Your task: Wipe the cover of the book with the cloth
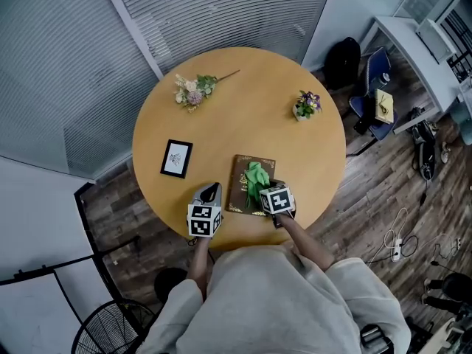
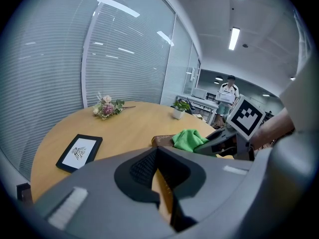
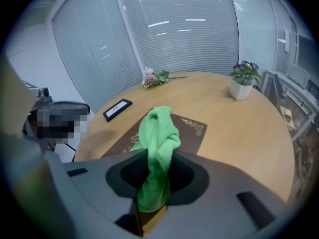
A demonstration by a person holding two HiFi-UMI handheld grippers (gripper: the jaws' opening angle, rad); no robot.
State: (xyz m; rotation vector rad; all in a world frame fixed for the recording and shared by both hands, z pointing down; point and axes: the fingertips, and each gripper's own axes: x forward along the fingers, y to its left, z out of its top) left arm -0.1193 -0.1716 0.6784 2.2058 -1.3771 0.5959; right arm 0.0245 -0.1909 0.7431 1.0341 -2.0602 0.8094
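Observation:
A brown book (image 1: 242, 184) with gold ornament lies flat near the table's front edge. My right gripper (image 1: 265, 191) is shut on a green cloth (image 1: 257, 178), which drapes forward onto the book's cover (image 3: 188, 132). In the right gripper view the cloth (image 3: 158, 139) runs from between the jaws out over the cover. My left gripper (image 1: 212, 192) rests just left of the book, its jaws together with nothing held. From the left gripper view (image 2: 160, 176) I see the book's edge (image 2: 160, 141), the cloth (image 2: 189, 137) and the right gripper (image 2: 223, 139).
On the round wooden table (image 1: 243, 87) are a black picture frame (image 1: 176, 158) at the left, a dried flower bunch (image 1: 193, 89) at the back left and a small potted plant (image 1: 305, 105) at the back right. A person stands far behind in the left gripper view.

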